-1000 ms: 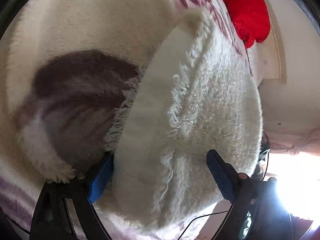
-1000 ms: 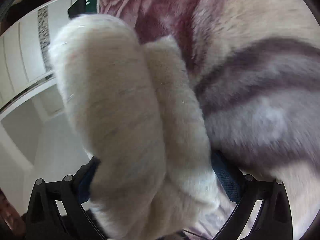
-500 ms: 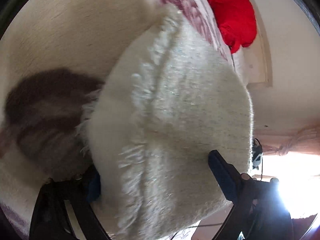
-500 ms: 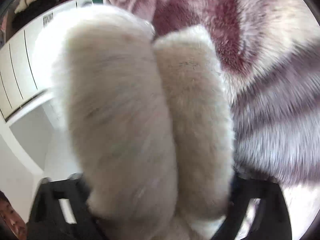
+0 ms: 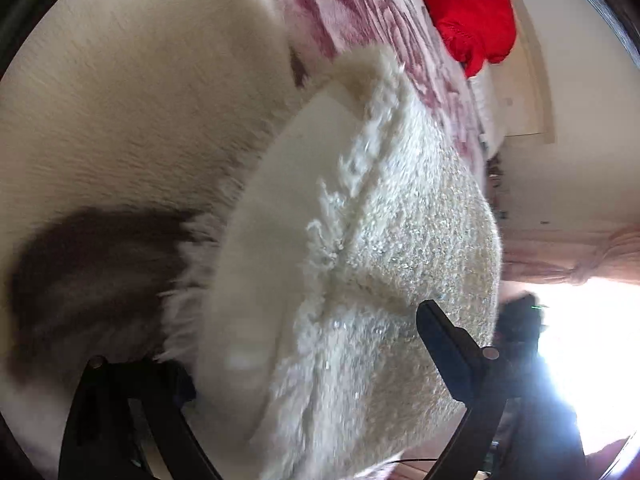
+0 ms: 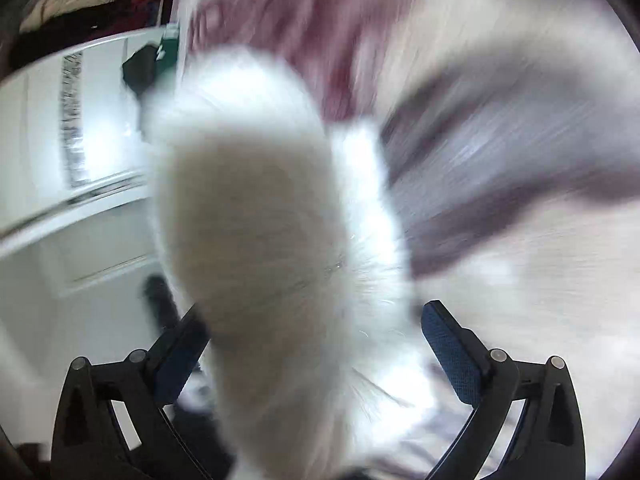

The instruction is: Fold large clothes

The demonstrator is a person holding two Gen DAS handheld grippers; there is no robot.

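Observation:
A thick white fluffy garment [image 5: 360, 264] fills the left wrist view. My left gripper [image 5: 304, 356] is shut on a bunched fold of it, the fabric bulging between the black fingers with blue pads. In the right wrist view the same white fluffy garment [image 6: 260, 240] hangs in a thick fold, and my right gripper [image 6: 312, 344] is shut on it. Both folds are held above a cream, grey and maroon fleece blanket [image 5: 132, 120] that covers the bed; the blanket also shows in the right wrist view [image 6: 500, 120]. The view is blurred by motion.
A red garment [image 5: 468, 12] lies at the far end of the bed. White wardrobe doors [image 6: 72, 160] stand to the left in the right wrist view. A bright window and pink curtain [image 5: 580, 264] are at the right.
Both grippers have kept their hold and moved with the garment. The blanket pattern has shifted under them, and the right view has swung fast, with more wardrobe and the red garment coming into sight.

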